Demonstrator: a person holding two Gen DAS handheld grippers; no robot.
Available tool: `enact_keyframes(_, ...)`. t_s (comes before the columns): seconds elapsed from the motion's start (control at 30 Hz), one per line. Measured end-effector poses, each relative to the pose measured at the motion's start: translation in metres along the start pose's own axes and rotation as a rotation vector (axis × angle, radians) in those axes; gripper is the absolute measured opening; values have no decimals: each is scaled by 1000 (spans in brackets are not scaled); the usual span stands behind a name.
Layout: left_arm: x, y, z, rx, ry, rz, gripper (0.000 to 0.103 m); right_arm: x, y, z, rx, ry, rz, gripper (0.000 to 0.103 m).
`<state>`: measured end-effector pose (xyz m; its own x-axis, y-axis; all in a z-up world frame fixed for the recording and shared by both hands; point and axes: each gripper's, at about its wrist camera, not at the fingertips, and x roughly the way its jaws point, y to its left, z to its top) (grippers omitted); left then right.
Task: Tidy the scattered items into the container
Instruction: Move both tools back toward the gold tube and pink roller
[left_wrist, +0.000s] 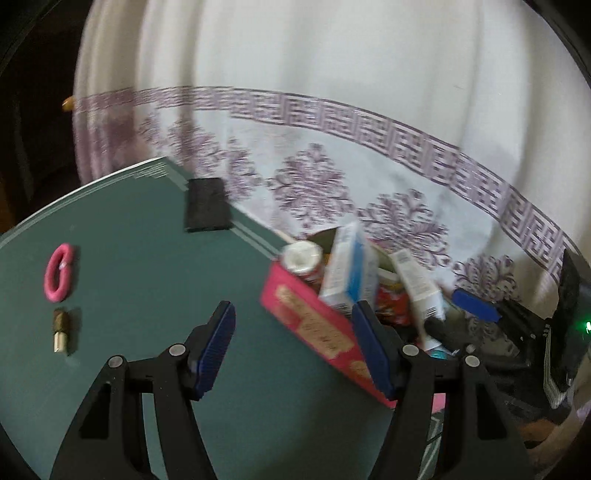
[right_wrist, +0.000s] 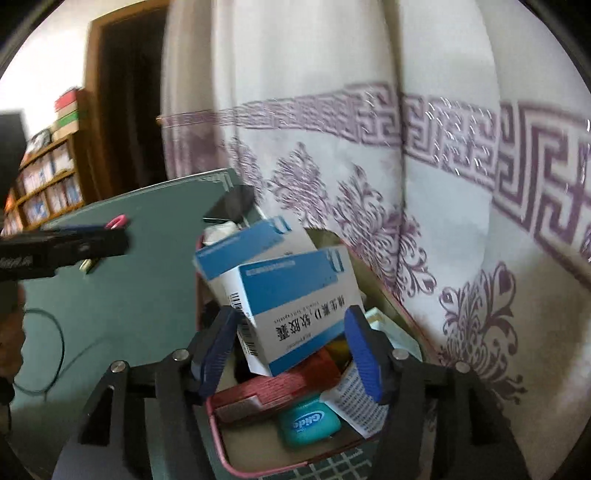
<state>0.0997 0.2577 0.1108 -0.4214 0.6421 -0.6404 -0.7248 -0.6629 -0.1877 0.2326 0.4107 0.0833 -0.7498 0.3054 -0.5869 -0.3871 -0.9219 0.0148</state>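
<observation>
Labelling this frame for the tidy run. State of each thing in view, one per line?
left gripper: open, empty, over the table
right gripper: open, fingers either side of the blue-and-white box, not pressing
blue-and-white box: tilted, in the container
container: crammed full
pink ring: flat on table, outside
small brass piece: on table, outside
black pad: at table edge

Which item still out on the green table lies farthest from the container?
The pink ring, at the table's left side. The small brass piece lies just below it, and the black pad sits nearer the pink container.

"Crida" on teal floss case (right_wrist: 309, 423)
</observation>
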Motion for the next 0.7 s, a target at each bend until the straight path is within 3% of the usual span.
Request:
enact_keyframes(0.17,-2,38,-8,-65,0,94,69,-1,2,3,16,3,-59,65)
enact_keyframes(0.37,-5,97,-22,-151,-4,271,69,-15,10,6,30,-46,-32,65)
enact_keyframes(0.57,-3,160,-40,-309,36,340,69,-19,38,14,5,-91,28,66)
enact_keyframes(0.7,3,183,-47,-353,58,368,69,-16,58,17,-16,-82,74,66)
